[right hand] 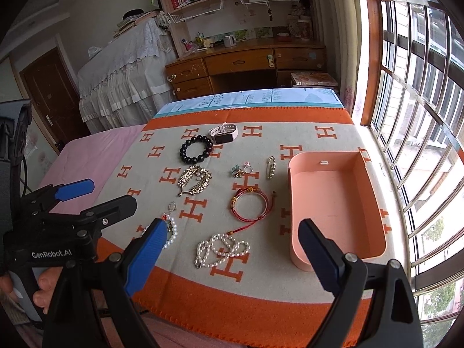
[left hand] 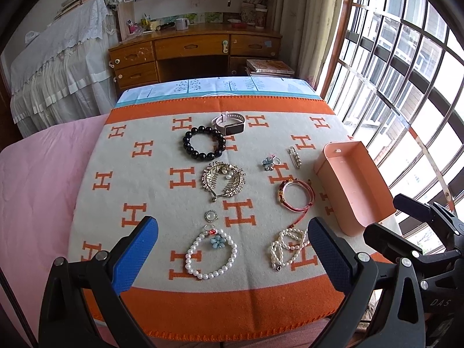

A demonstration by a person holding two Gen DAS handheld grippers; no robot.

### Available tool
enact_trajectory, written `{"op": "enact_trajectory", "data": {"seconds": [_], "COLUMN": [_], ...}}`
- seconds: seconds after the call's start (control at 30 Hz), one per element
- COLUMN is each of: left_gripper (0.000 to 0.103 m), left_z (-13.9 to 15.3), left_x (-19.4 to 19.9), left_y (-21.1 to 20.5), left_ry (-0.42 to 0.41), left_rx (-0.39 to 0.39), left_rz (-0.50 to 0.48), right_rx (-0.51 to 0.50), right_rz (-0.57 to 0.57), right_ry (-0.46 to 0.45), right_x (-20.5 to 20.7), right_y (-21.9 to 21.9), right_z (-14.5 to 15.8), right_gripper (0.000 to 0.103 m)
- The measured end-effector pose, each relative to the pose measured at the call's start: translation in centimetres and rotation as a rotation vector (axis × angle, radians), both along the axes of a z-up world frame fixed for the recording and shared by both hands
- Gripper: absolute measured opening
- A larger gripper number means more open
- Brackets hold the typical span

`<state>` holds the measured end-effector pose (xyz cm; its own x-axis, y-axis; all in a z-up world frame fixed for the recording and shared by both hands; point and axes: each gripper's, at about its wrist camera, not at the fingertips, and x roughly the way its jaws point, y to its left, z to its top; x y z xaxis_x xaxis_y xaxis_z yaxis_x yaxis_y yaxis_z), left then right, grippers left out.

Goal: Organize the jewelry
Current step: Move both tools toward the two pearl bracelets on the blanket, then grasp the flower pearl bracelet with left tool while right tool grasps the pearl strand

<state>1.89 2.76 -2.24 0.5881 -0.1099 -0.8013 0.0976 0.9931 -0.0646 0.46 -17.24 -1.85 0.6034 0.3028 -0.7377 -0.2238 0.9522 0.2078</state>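
I'm seeing bracelets, brooches and a watch lying scattered left of the empty pink box.

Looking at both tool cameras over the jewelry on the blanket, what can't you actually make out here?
- Round pearl bracelet: right wrist view, partly behind the right tool's blue finger.
- Small rings: both views, too small for detail.
- Pink box: left wrist view, its near right corner sits behind the other tool.

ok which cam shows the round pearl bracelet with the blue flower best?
Left wrist: the whole pearl bracelet lies unobstructed between the open fingers. In the right wrist view, its own left finger hides most of it; only a short arc shows.
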Motion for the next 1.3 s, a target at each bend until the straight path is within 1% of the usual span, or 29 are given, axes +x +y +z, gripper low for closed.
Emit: {"op": "enact_trajectory", "data": {"seconds": [0.13,0.23,0.3,0.37,0.47,0.53,0.6,0.63,0.67,0.73,0.8,0.87,0.9,0.97,1.07,1.13,1.2,1.27,1.3], "left_gripper": [0.102,0.102,0.102,0.102,0.102,0.102,0.102,0.102,0.100,0.093,0.091,0.086,0.081,0.080,0.080,0.079,0.079,0.078,0.074], "left_z": [0.0,-0.2,-0.5,-1.0,-2.0,-3.2,-4.6,-5.6,-6.5,-8.3,-10.3,-11.9,-12.6,-13.4,-14.2,-14.3,-14.4,-14.4,-14.5], "left_x": [0.7,1.3,1.5,1.8,2.1,2.2,2.3,2.1,2.1,2.3,2.4,2.8,3.0,3.5,4.2,4.5,4.8,5.1,5.2], "left_y": [2.1,3.9,5.0,5.9,6.8,7.2,7.2,7.3,7.3,7.0,6.9,6.9,7.0,7.2,7.4,7.1,6.9,6.5,6.1], "left_ry": [-0.001,0.010,0.020,0.037,0.054,0.070,0.102,0.118,0.140,0.198,0.261,0.317,0.342,0.374,0.395,0.388,0.392,0.400,0.401], "left_rx": [-0.026,-0.027,-0.037,-0.048,-0.035,-0.012,0.004,0.012,0.020,0.023,0.016,0.004,-0.003,-0.025,-0.029,-0.009,0.007,0.047,0.077], "left_rz": [0.041,0.094,0.113,0.114,0.118,0.115,0.091,0.079,0.067,0.031,0.009,-0.003,-0.004,-0.008,-0.004,-0.014,-0.027,-0.044,-0.050], "right_rx": [0.012,0.002,0.013,0.016,-0.008,-0.056,-0.092,-0.104,-0.116,-0.157,-0.192,-0.211,-0.219,-0.243,-0.291,-0.304,-0.341,-0.380,-0.384], "right_rz": [0.013,-0.018,-0.025,-0.023,0.019,0.073,0.149,0.189,0.227,0.284,0.323,0.350,0.357,0.371,0.380,0.389,0.406,0.432,0.439], "right_ry": [0.039,0.074,0.077,0.061,0.043,0.047,0.063,0.087,0.112,0.161,0.215,0.276,0.302,0.330,0.326,0.335,0.323,0.309,0.306], "right_x": [0.5,1.2,1.6,1.9,2.4,2.8,3.0,3.2,3.4,3.9,4.5,5.1,5.3,5.7,6.4,6.5,6.4,6.1,6.1], "right_y": [-0.1,-0.4,-0.8,-0.9,0.0,1.4,2.8,3.4,4.0,5.0,5.5,5.8,5.9,6.2,6.4,6.6,6.9,7.2,7.3], "right_z": [-0.6,-1.1,-1.0,-0.9,-0.9,-1.4,-2.2,-2.9,-3.6,-5.5,-7.4,-9.2,-9.9,-11.0,-11.6,-12.0,-12.0,-12.0,-12.0], "right_gripper": [0.093,0.093,0.093,0.092,0.092,0.092,0.087,0.082,0.074,0.068,0.064,0.057,0.055,0.053,0.053,0.053,0.053,0.052,0.051]}}
